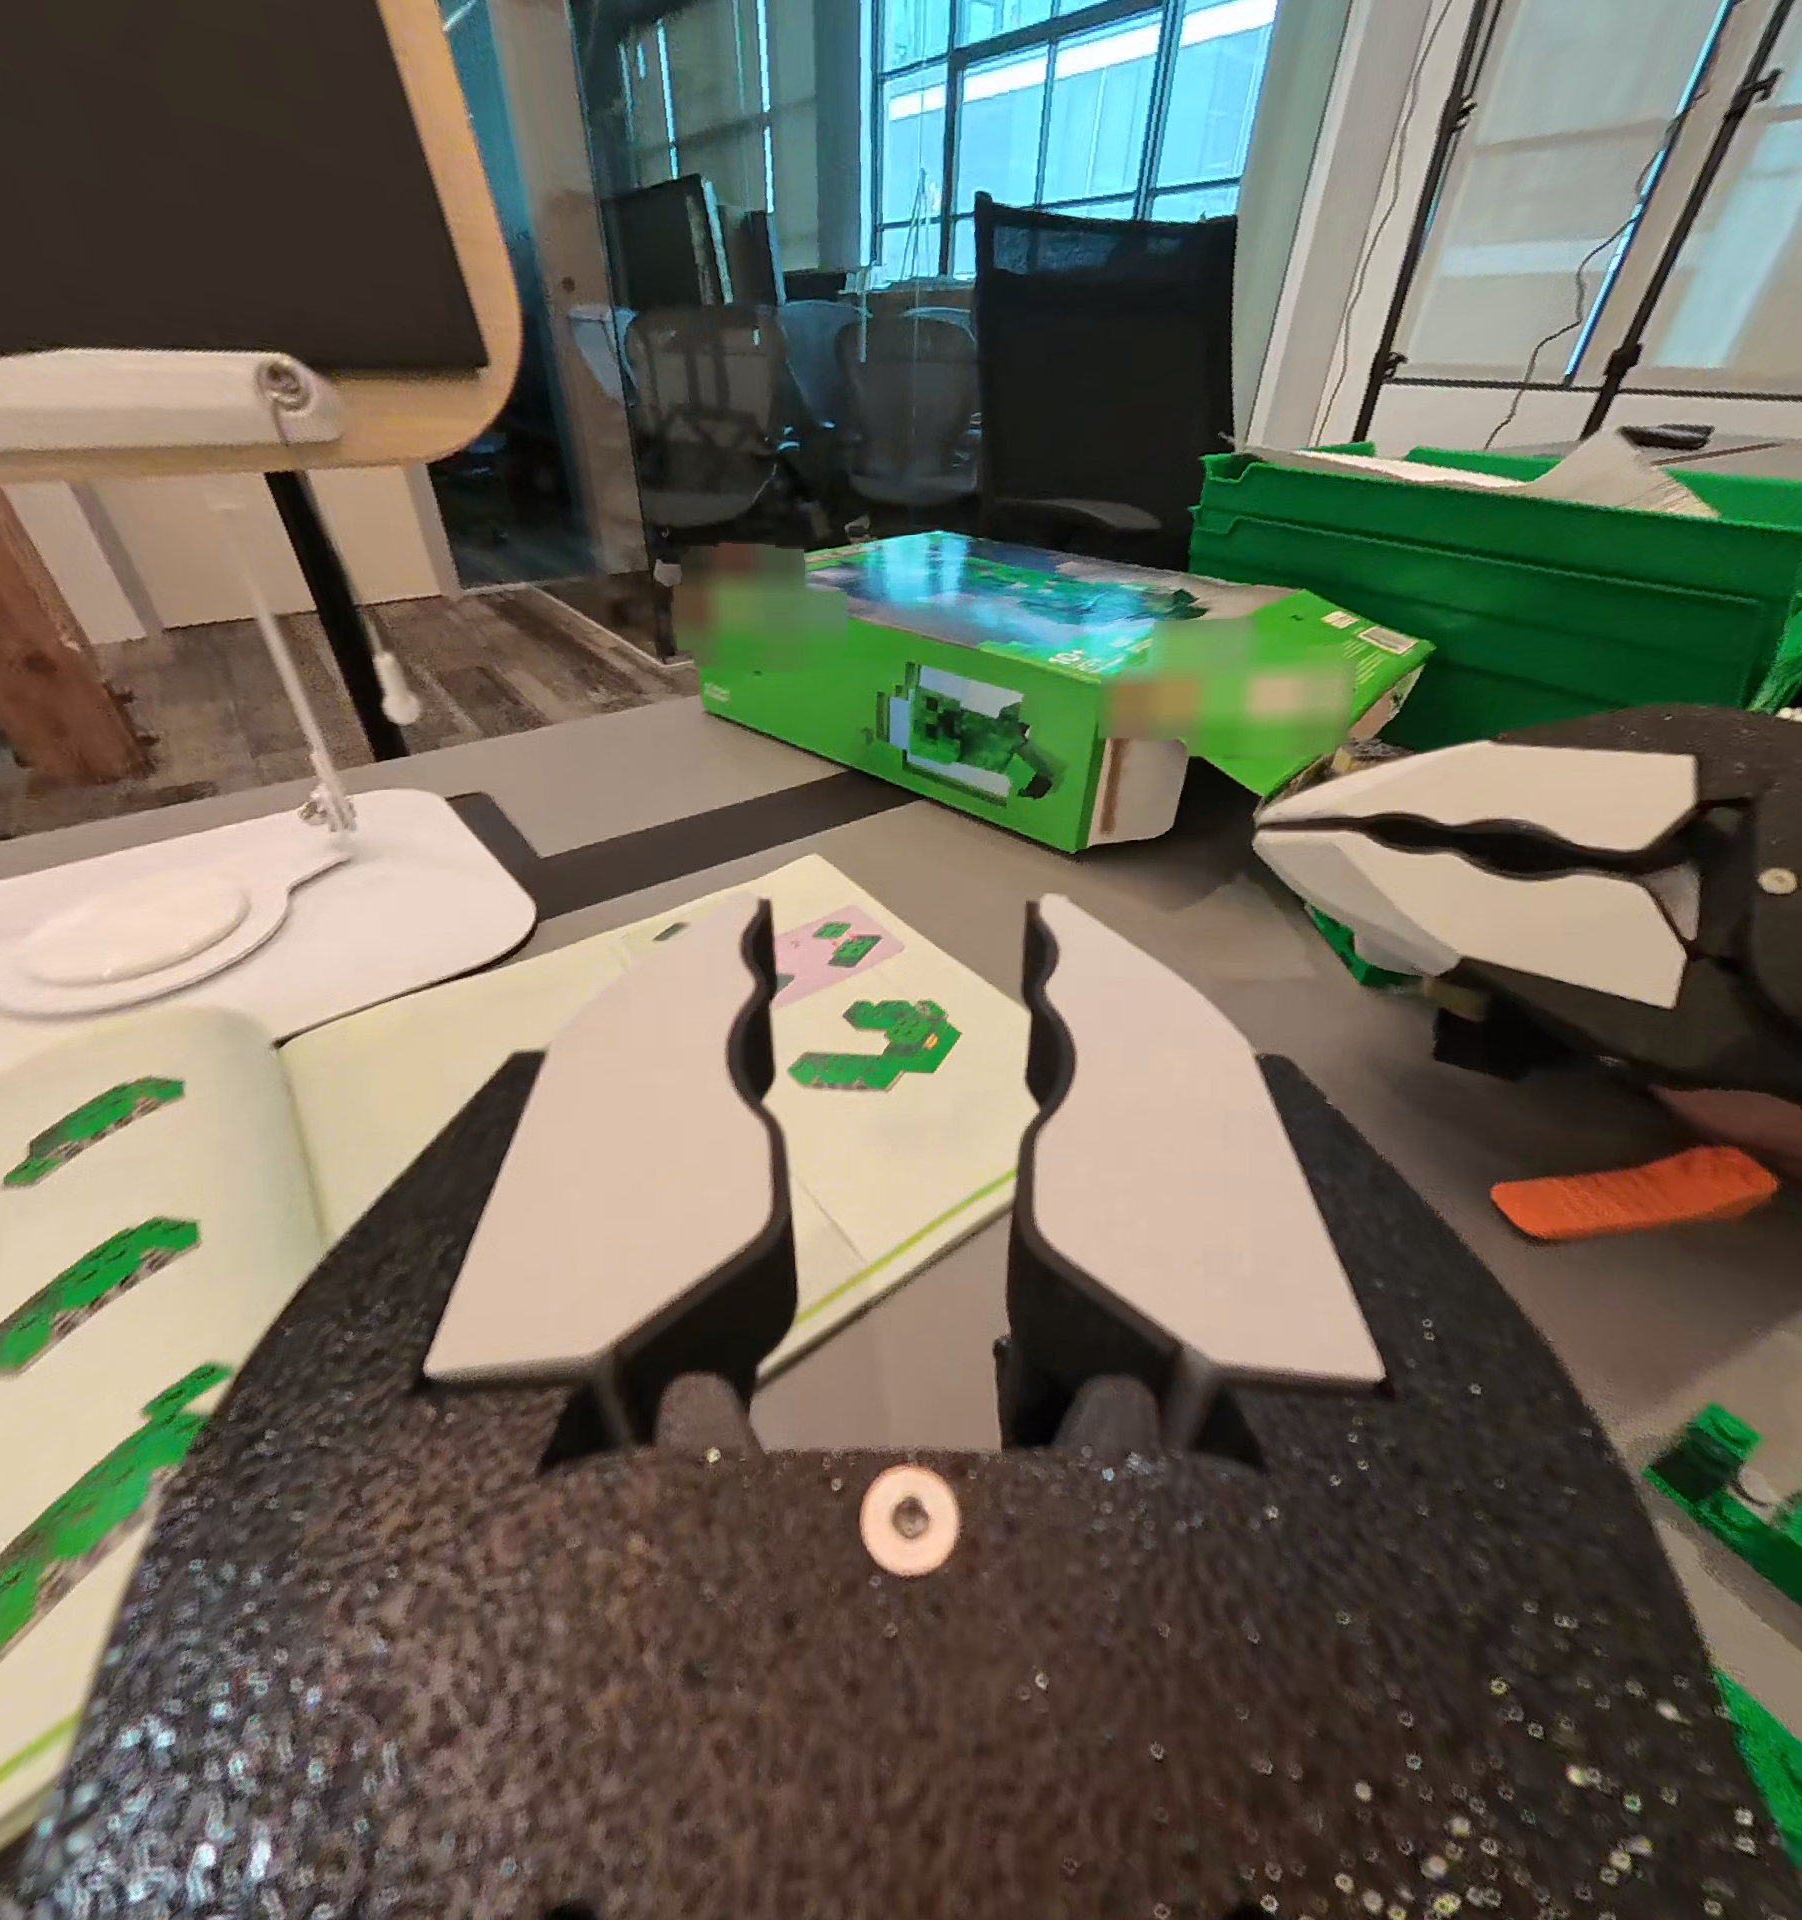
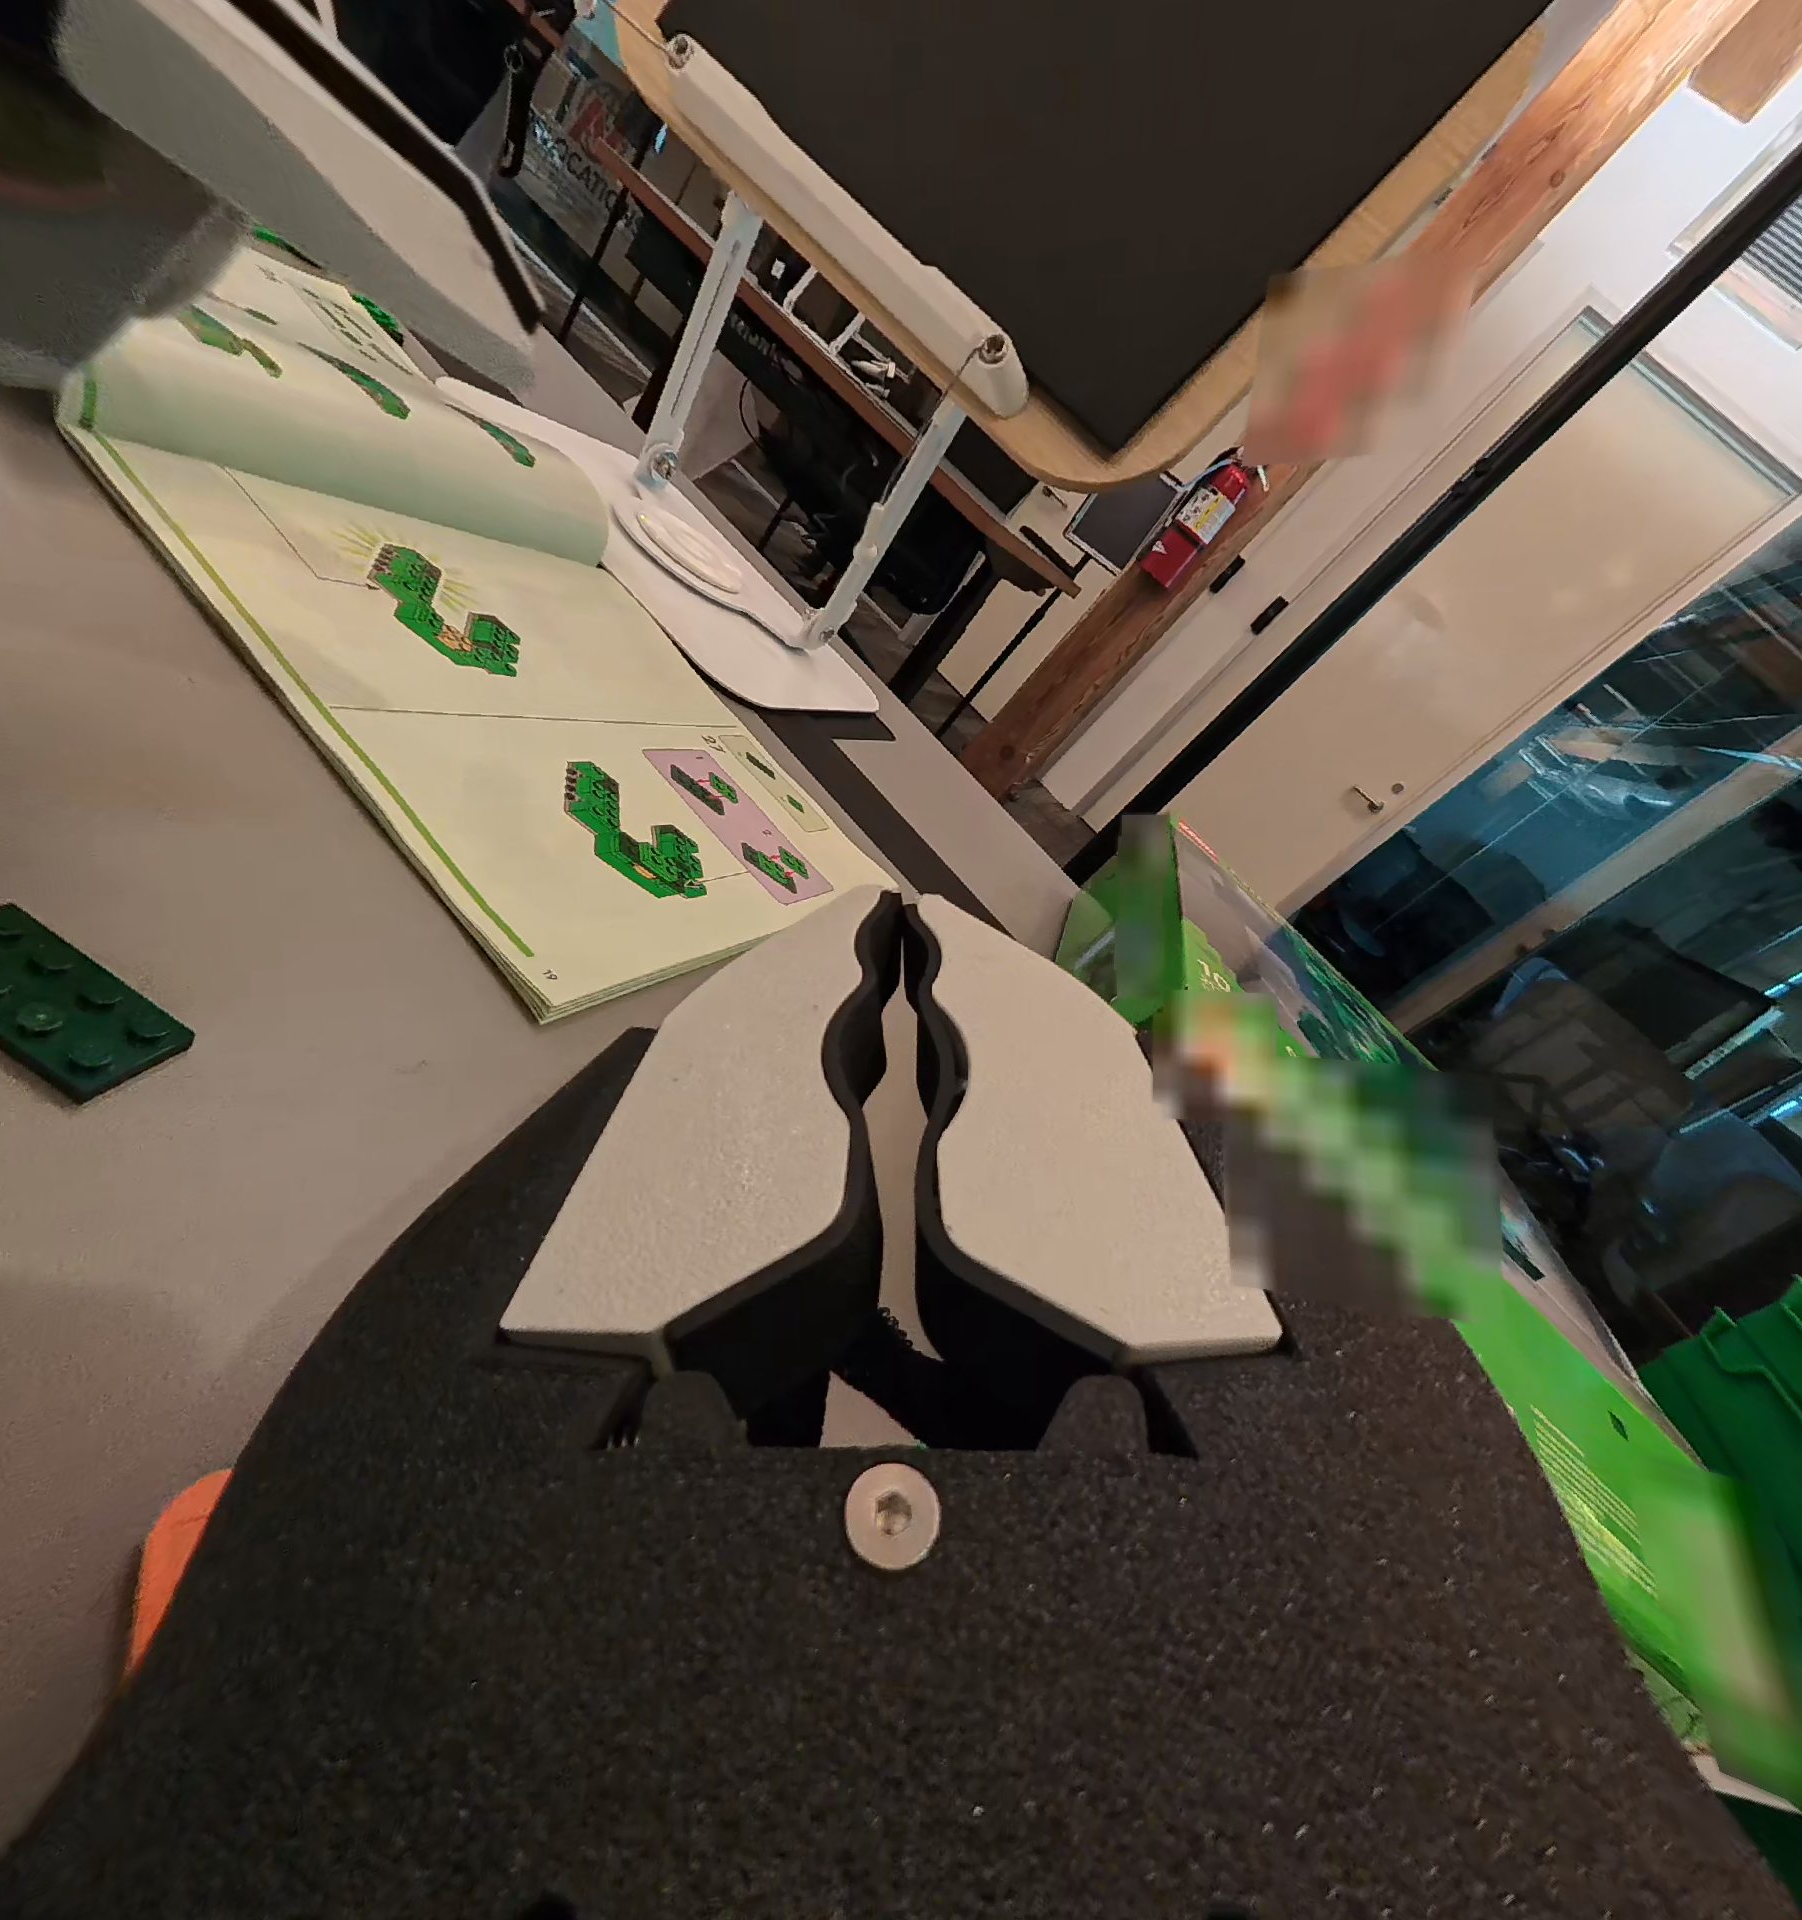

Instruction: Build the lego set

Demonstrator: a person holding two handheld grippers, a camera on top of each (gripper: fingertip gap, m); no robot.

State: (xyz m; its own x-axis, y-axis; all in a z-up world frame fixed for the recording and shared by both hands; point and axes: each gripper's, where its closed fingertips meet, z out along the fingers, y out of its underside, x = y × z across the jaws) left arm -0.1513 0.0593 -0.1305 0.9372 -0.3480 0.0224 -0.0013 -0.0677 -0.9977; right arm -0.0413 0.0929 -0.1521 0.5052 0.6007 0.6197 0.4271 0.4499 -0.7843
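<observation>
Both grippers hold nothing that I can see: my left gripper (image 1: 897,914) hangs with its jaws spread over the open instruction booklet (image 1: 876,1049) in the middle of the frame, while my right gripper (image 2: 902,914) has its fingers pressed together, empty as far as the frames show, tilted toward the table. In the right wrist view a dark green plate (image 2: 55,1003) lies flat on the grey table (image 2: 201,1195) at the left edge, well apart from the booklet. More green bricks (image 1: 1728,1486) sit at the lower right of the left view, near an orange tool (image 1: 1635,1195). I judge the plate light, stiff and slick, lying too flat to scoop; I would pinch it across its short edges. A green box (image 1: 1042,696) stands behind.
</observation>
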